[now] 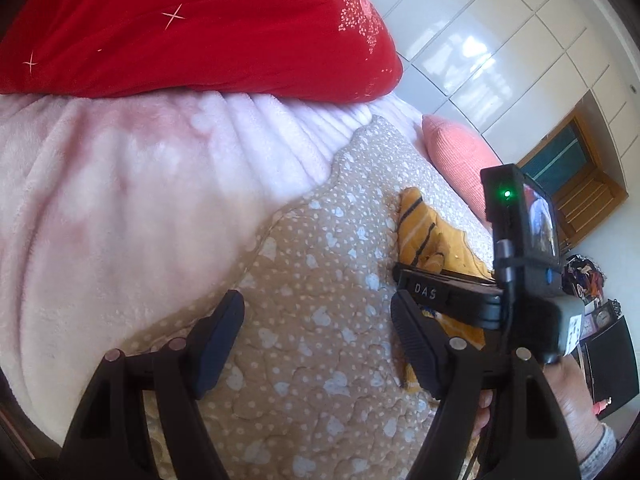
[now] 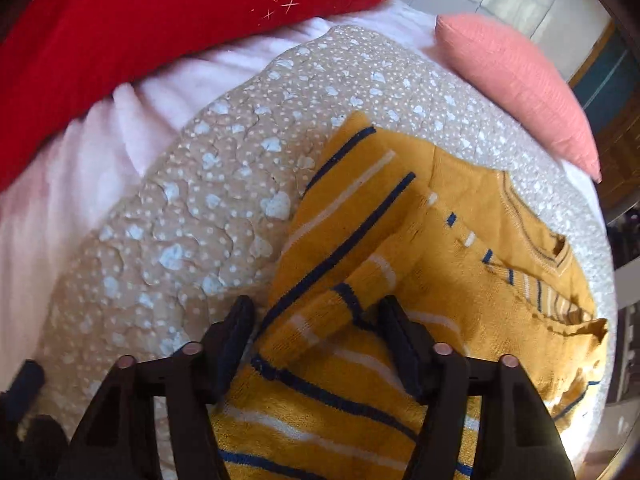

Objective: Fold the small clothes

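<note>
A small mustard-yellow sweater (image 2: 400, 264) with navy and white stripes lies on the beige quilted mat (image 2: 180, 208), one sleeve folded across its body. My right gripper (image 2: 316, 312) is open just above the sweater's striped sleeve, one finger either side of it. My left gripper (image 1: 316, 312) is open and empty over the bare mat (image 1: 312, 280), left of the sweater (image 1: 420, 228). The right gripper's body and camera (image 1: 520, 248) show in the left wrist view, partly hiding the sweater.
A red pillow (image 2: 160, 20) lies at the back on a pale pink fleece blanket (image 1: 120, 200). A coral cushion (image 2: 520, 80) sits at the mat's far right edge. White wardrobe doors (image 1: 500, 40) and a wooden door stand beyond.
</note>
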A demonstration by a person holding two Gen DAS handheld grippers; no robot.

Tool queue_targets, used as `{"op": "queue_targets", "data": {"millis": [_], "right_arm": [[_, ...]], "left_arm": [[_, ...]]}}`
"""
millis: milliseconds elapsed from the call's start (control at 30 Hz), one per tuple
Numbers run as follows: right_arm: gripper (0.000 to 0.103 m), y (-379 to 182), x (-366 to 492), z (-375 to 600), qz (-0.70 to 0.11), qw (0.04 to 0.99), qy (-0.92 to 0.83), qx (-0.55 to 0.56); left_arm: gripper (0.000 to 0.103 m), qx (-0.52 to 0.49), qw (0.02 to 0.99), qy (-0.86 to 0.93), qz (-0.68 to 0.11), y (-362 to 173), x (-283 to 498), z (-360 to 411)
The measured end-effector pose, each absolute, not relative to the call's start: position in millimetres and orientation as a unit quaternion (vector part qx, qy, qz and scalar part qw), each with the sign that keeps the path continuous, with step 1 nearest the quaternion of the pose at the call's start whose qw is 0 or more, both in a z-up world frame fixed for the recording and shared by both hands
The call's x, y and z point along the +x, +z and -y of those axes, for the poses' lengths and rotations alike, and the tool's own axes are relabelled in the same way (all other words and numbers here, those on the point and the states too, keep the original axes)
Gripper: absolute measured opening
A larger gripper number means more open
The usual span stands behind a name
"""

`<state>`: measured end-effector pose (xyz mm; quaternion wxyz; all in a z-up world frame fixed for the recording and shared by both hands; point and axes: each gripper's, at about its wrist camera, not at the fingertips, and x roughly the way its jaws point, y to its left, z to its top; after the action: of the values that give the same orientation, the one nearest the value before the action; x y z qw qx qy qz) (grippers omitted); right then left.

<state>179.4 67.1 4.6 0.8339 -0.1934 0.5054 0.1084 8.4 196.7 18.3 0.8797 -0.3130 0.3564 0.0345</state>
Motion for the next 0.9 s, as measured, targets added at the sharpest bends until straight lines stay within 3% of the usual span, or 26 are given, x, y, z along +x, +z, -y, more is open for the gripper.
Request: {"op": "queue_targets", "data": {"millis": [33, 100, 133, 433, 633, 767, 800, 833, 900], "right_arm": [[0.043, 5, 177, -67, -0.499, 0.836, 0.103, -0.204], [0.016, 12, 175, -60, -0.495, 0.839, 0.113, -0.197], [0.014, 20, 174, -54, -0.495, 0.841, 0.124, -0.181], [0.012, 113, 167, 114, -0.446, 0.890, 0.092, -0.025], [0.012, 103, 154, 284, -0.456, 0.885, 0.000, 0.092], [0.018, 55, 141, 357, -0.480, 0.858, -0.006, 0.184], [0.040, 50, 134, 368, -0.474, 0.855, -0.010, 0.211], [0.050, 51, 127, 378, -0.465, 0.857, -0.031, 0.220], [0.056, 66, 115, 384, -0.433, 0.875, -0.053, 0.210]], "left_arm": [[0.075, -0.311, 0.881, 0.034, -0.356, 19, 8, -195], [0.075, -0.306, 0.884, 0.033, -0.353, 21, 7, -191], [0.075, -0.304, 0.885, 0.033, -0.352, 22, 6, -189], [0.075, -0.278, 0.894, 0.012, -0.351, 29, 11, -153], [0.075, -0.246, 0.902, -0.017, -0.355, 34, 18, -111], [0.075, -0.227, 0.903, -0.031, -0.363, 32, 23, -85], [0.075, -0.221, 0.904, -0.035, -0.364, 32, 25, -79], [0.075, -0.216, 0.905, -0.038, -0.365, 32, 25, -75], [0.075, -0.207, 0.905, -0.040, -0.368, 30, 26, -70]]}}
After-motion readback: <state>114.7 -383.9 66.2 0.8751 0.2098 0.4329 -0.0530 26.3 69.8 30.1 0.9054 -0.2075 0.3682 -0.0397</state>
